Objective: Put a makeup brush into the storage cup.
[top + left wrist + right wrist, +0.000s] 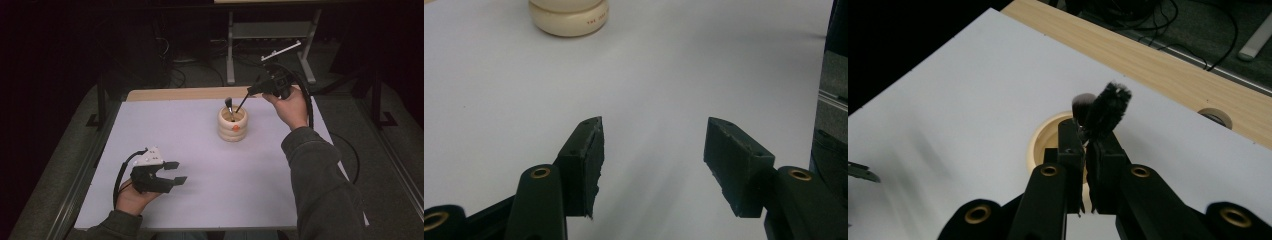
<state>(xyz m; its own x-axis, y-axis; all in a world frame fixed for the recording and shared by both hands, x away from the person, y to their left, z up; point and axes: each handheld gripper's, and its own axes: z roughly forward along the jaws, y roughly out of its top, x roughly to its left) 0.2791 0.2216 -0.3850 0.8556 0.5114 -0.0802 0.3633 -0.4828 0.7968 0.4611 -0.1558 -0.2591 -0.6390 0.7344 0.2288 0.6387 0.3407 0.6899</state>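
Observation:
A cream ribbed holder (232, 124) with an orange dot stands at the middle back of the white table (200, 150). One brush (228, 103) stands in it, head up. My right gripper (251, 91) hovers just right of and above the holder, shut on a second brush (242, 103) whose thin dark stem slants down into the holder's mouth. In the right gripper view, that brush's black bristles (1109, 106) stick out past my right gripper (1085, 137), above the holder's rim (1040, 142). My left gripper (175, 172) (654, 150) rests open near the front left, nothing between its fingers.
A wooden strip (170, 93) runs along the table's far edge, with a round hole (1215, 116) in it. Beyond stand a metal frame (270, 35) and cables on the floor. The holder's base (569, 17) lies well ahead of the left gripper.

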